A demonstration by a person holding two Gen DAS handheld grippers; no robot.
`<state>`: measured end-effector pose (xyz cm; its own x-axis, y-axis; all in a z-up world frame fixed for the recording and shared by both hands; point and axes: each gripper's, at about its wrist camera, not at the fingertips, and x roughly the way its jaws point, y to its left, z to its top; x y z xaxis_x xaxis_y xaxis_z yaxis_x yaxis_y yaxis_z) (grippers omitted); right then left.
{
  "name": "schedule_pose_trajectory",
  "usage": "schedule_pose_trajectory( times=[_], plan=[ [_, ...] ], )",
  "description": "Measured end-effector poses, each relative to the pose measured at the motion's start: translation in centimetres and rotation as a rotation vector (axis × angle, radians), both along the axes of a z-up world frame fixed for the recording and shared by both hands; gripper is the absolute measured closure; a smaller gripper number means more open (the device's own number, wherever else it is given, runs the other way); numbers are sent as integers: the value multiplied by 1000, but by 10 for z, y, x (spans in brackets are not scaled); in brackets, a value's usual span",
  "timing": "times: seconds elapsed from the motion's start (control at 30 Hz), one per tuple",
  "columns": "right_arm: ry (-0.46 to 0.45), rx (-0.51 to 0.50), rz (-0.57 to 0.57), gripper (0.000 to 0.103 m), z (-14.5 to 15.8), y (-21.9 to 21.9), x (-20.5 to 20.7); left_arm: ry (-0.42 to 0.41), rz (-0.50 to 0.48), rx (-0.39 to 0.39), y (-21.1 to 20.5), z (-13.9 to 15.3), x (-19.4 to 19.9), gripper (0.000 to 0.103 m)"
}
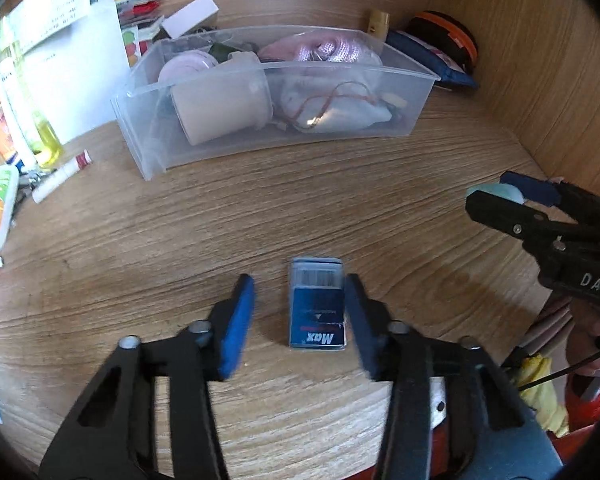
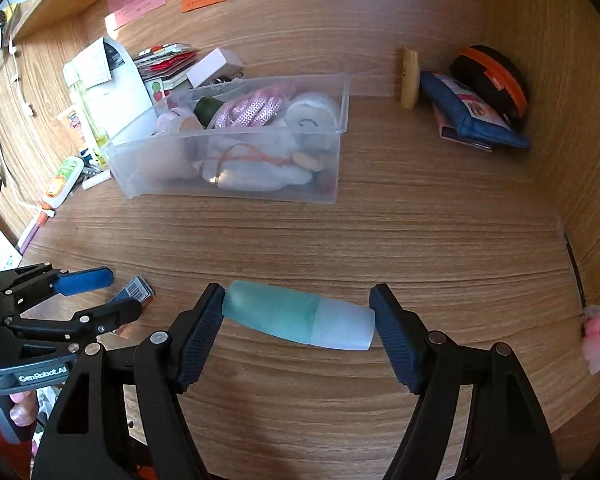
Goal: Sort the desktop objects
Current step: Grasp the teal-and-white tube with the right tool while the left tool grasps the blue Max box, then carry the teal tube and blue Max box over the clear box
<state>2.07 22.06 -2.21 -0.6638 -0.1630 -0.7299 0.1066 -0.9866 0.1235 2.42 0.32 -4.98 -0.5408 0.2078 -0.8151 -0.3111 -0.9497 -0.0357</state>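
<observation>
Between the blue pads of the left gripper [image 1: 300,320] a small dark-blue box [image 1: 318,304] lies flat on the table [image 1: 180,240], its long axis running straight away from the camera, the barcode end far and the "Max" label near. Its jaws stand apart around the box; the right-hand pad sits just against the box's edge while the other pad is clear of it, so the box is framed but not yet pinched. To the right, the right gripper [image 2: 298,320] holds a teal bottle [image 2: 296,316] with a pale frosted cap, lifted off the table; the bottle lies crosswise between the jaws, teal base against the left pad, cap end at the right pad, tilted slightly down toward the cap. Beyond both, a clear plastic bin [image 2: 236,196] of soft pink and white items sits across the table, its long side facing the grippers. Judging by that, the bin lies ahead of the bottle, whose axis runs roughly parallel to the bin's front wall.
</observation>
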Motion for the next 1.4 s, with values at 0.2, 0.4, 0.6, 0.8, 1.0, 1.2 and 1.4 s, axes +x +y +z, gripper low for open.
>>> schedule_pose_trajectory(
  times=[0.2, 0.4, 0.6, 0.8, 1.0, 1.2, 1.4],
  plan=[
    [9, -4, 12, 32, 1, 0, -1, 36, 18, -32, 1, -1, 0, 76],
    [39, 16, 25, 32, 10, -1, -3, 30, 21, 3, -2, 4, -3, 76],
    [94, 27, 33, 32, 27, -3, -9, 72, 41, 64, -12, 25, -9, 76],
    [136, 28, 50, 32, 44, -5, -20, 153, 80, 108, -24, 55, -19, 76],
    [164, 13, 56, 32, 58, -6, -35, 221, 102, 115, -31, 79, -32, 76],
    [181, 8, 60, 32, 66, -7, -53, 256, 102, 136, -39, 96, -51, 76],
    [176, 1, 60, 32, 66, -9, -73, 263, 130, 120, -46, 95, -80, 76]
  ],
)
